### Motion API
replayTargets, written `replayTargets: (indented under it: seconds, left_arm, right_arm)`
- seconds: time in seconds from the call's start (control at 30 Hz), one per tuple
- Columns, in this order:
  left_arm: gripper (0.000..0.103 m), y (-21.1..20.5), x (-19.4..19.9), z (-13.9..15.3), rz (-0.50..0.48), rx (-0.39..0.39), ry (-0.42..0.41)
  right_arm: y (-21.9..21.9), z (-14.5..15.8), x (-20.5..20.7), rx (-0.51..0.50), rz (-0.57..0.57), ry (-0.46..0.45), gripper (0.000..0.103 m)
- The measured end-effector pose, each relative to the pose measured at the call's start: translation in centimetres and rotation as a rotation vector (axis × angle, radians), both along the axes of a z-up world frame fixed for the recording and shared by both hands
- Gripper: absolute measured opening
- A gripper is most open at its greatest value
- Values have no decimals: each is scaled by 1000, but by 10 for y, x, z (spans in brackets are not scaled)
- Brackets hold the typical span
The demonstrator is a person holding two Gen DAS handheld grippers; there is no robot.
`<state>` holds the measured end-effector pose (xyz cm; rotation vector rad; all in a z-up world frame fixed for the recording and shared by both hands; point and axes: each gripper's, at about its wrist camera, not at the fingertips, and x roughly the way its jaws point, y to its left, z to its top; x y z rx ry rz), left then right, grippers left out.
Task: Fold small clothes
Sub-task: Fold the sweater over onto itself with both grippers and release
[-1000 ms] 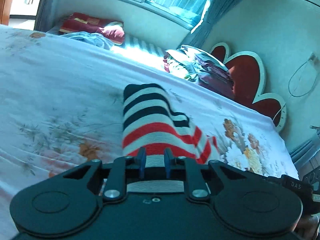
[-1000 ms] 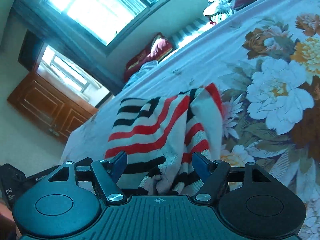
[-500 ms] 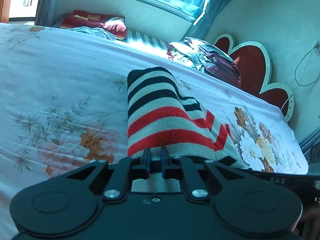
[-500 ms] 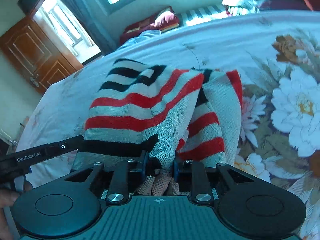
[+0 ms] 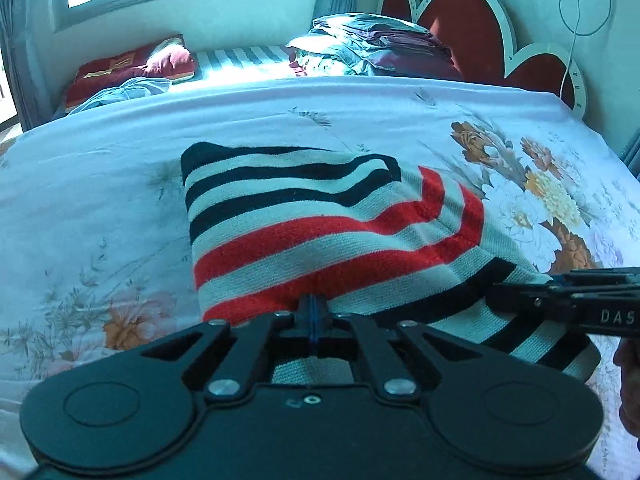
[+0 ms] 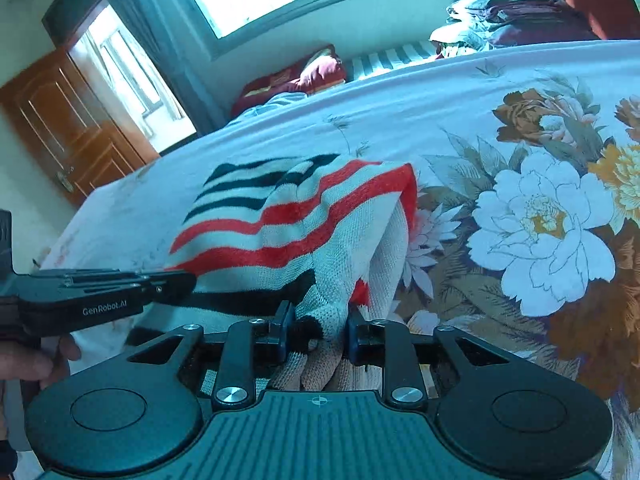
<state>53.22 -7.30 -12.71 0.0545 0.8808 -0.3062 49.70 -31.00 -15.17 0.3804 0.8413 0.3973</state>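
Observation:
A knitted garment (image 5: 320,220) with black, red and white stripes lies on the floral bed sheet (image 5: 100,200). My left gripper (image 5: 314,312) is shut on its near hem, fingers pressed together with fabric pinched between them. In the right wrist view the garment (image 6: 280,232) rises like a tent toward my right gripper (image 6: 318,330). Its jaws are opening slightly, with a bunched fold of the knit filling the gap and touching both pads. The left gripper (image 6: 172,284) reaches in from the left onto the same edge. The right gripper (image 5: 520,296) enters the left wrist view from the right.
A pile of folded clothes (image 5: 372,40) and a red pillow (image 5: 132,64) lie at the bed's far side under the window. The heart-shaped headboard (image 5: 472,20) stands at the back right. A wooden door (image 6: 68,132) is beyond the bed. A hand (image 6: 36,360) holds the left tool.
The left jaws have closed fully on the hem. The right jaws came in from wide to a bunch of fabric. Both views have rolled, and the left gripper has shifted sideways.

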Motion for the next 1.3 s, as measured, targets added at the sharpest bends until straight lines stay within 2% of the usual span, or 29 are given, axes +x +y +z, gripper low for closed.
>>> replayTargets:
  seconds: [0.07, 0.1, 0.2, 0.27, 0.33, 0.4, 0.47, 0.53, 0.57, 0.63, 0.73, 0.8, 0.9, 0.93, 1.03, 1.1, 1.13, 1.2, 1.3]
  left_arm:
    - [11, 8, 1, 6, 2, -43, -21]
    - [16, 11, 3, 7, 13, -56, -31]
    - [14, 12, 14, 8, 25, -52, -37]
    - [15, 9, 25, 6, 22, -46, -29]
    - [15, 8, 31, 1, 16, -38, -19]
    - [12, 6, 34, -2, 13, -21, -25]
    - [12, 5, 36, -3, 19, -10, -55]
    - [10, 6, 40, -7, 35, -16, -85]
    - [10, 6, 44, -13, 37, -23, -66]
    - [10, 1, 52, -25, 19, -25, -48]
    - [9, -5, 60, -23, 15, 1, -20]
    - [9, -6, 59, -21, -2, 21, -20]
    - [9, -2, 48, -9, 5, 23, -31]
    - [13, 1, 40, -2, 3, -4, -46]
    - [14, 4, 7, 12, -14, -27, -85]
    - [10, 7, -17, 19, -18, -45, -90]
    - [9, 10, -27, 21, -25, -66, -87]
    - [3, 11, -44, 19, -22, -46, -78]
    - [3, 13, -59, 8, -26, -6, -60]
  right_arm:
    - [-11, 5, 6, 23, -39, -21, 35]
    - [-18, 7, 17, 47, -65, -4, 35]
    - [-33, 5, 52, 122, -104, 47, 35]
    - [-35, -1, 77, 126, -104, 111, 35]
    - [-37, -7, 91, 146, -102, 125, 35]
    - [-36, 0, 95, 133, -94, 57, 7]
    - [-30, 20, 84, 82, -60, -93, 7]
    - [-23, 28, 74, 35, -31, -185, 7]
    - [-18, 21, 76, -15, -25, -177, 7]
    - [-10, -9, 90, -126, -11, -21, 7]
    - [-23, -20, 91, -30, -47, 17, 7]
    - [-22, -15, 90, -49, -39, 24, 8]
    - [-17, 4, 80, -101, -34, -9, 28]
    - [-17, 14, 74, -94, -16, -36, 28]
    - [-15, 36, 51, -98, 52, -72, 28]
    - [-8, 47, 30, -113, 104, -92, 11]
    - [-5, 51, 19, -122, 128, -99, 9]
    - [0, 53, -1, -140, 157, -112, 8]
    - [6, 44, -15, -163, 184, -85, 8]
